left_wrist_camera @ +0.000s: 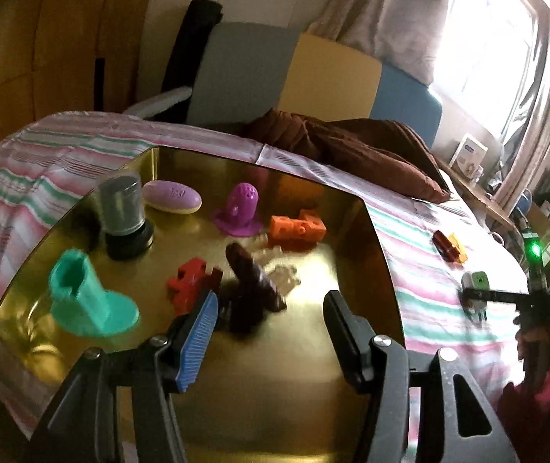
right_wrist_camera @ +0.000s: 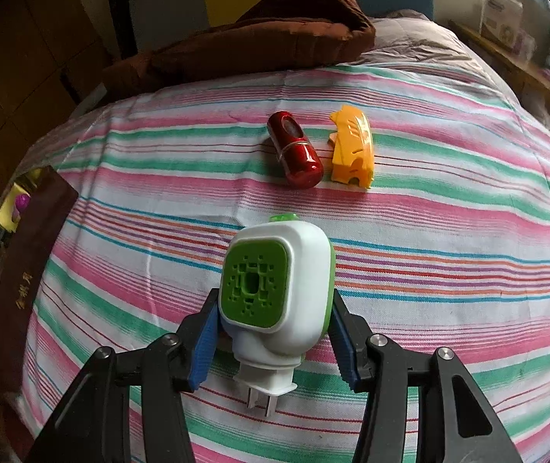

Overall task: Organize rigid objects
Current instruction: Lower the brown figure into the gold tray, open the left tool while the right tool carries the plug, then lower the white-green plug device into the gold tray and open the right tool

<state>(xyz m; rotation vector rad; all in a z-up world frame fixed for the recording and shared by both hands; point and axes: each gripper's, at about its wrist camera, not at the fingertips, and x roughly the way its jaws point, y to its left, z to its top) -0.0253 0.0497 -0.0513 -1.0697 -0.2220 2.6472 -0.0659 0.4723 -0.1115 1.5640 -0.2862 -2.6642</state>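
Centre-frame, my right gripper [right_wrist_camera: 271,343] clamps the white-and-green plastic plug-in unit [right_wrist_camera: 279,285]; left gripper [left_wrist_camera: 271,332] wide, empty over gold tray [left_wrist_camera: 313,366]. Glossy red capsule [right_wrist_camera: 294,150] & yellow plastic piece [right_wrist_camera: 352,150] left on bed.

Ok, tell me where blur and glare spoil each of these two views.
Left wrist view: the window is blown out white, the dark brown piece in the gold tray is smeared by motion blur, and the edges bend from the fisheye. Right wrist view: sharp and evenly lit on the green-and-white plug, with dim corners.
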